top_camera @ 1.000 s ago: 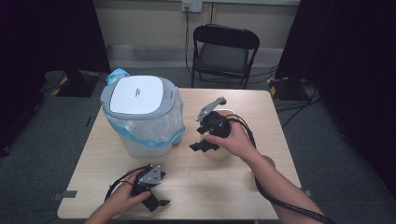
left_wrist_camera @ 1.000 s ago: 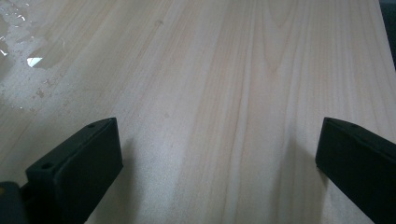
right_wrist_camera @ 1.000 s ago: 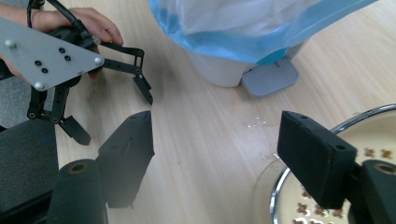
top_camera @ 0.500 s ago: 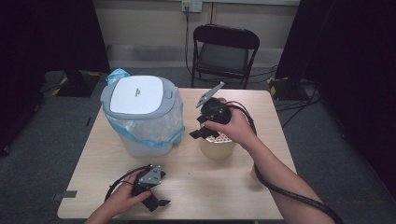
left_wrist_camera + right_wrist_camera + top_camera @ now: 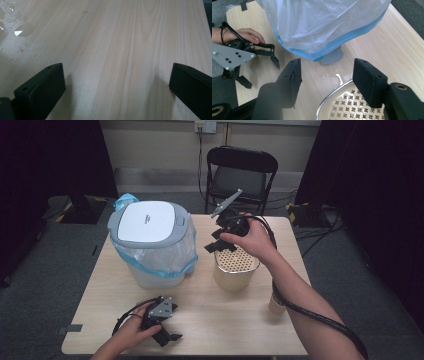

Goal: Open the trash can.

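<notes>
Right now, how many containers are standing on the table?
2: a lidded bin lined with a plastic bag at the left, and a metal canister with a perforated top to its right, under the raised right hand.

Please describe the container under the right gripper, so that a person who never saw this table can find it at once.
On the light wooden table, look to the right of the large grey-lidded pedal bin lined with a clear, blue-edged plastic bag. There stands a beige cylindrical container with a perforated top, just below the right gripper. Its metal rim and small cross-shaped holes set it apart from the bin.
</notes>
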Motion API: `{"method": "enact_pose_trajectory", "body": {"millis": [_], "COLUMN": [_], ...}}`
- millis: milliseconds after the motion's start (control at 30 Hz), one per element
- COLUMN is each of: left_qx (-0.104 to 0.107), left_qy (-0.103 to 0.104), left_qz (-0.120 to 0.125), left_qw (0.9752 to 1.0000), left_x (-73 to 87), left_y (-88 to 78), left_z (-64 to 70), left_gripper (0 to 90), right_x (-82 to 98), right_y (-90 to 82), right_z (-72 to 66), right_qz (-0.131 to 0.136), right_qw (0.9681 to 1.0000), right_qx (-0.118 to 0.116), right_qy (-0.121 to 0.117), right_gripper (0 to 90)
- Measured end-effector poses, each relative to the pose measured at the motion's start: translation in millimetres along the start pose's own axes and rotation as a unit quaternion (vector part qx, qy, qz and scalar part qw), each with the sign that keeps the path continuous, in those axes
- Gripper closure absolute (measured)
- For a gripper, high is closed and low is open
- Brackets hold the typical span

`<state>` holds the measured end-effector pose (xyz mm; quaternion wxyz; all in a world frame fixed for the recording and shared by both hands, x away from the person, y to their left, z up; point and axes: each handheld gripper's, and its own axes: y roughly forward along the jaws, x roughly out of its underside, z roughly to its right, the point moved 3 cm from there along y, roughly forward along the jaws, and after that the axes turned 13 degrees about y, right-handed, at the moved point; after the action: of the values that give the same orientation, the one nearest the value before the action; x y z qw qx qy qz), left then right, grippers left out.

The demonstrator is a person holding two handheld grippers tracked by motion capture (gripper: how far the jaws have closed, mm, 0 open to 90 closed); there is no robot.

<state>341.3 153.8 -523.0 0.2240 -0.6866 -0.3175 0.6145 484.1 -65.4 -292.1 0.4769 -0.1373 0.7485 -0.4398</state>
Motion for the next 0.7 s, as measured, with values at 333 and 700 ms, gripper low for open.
{"method": "enact_pose_trajectory", "body": {"millis": [333,700], "left_qx": [0.0,0.001], "left_qy": [0.001,0.001], "left_qz": [0.0,0.0], "left_qw": [1.0,1.0], "left_x": [0.1,0.1], "left_y": [0.0,0.1], "left_z": [-0.1,-0.1], "left_gripper": [0.0,0.0], "right_x": [-23.6,-45.7], "right_y": [-6.5,-4.1], "right_z": [3.5,3.5], "right_qz": [0.005,0.014], "right_qw": [1.0,0.9998], "right_qx": [0.001,-0.001], "right_qy": [0.008,0.017], "right_gripper": [47.9,53.3]}}
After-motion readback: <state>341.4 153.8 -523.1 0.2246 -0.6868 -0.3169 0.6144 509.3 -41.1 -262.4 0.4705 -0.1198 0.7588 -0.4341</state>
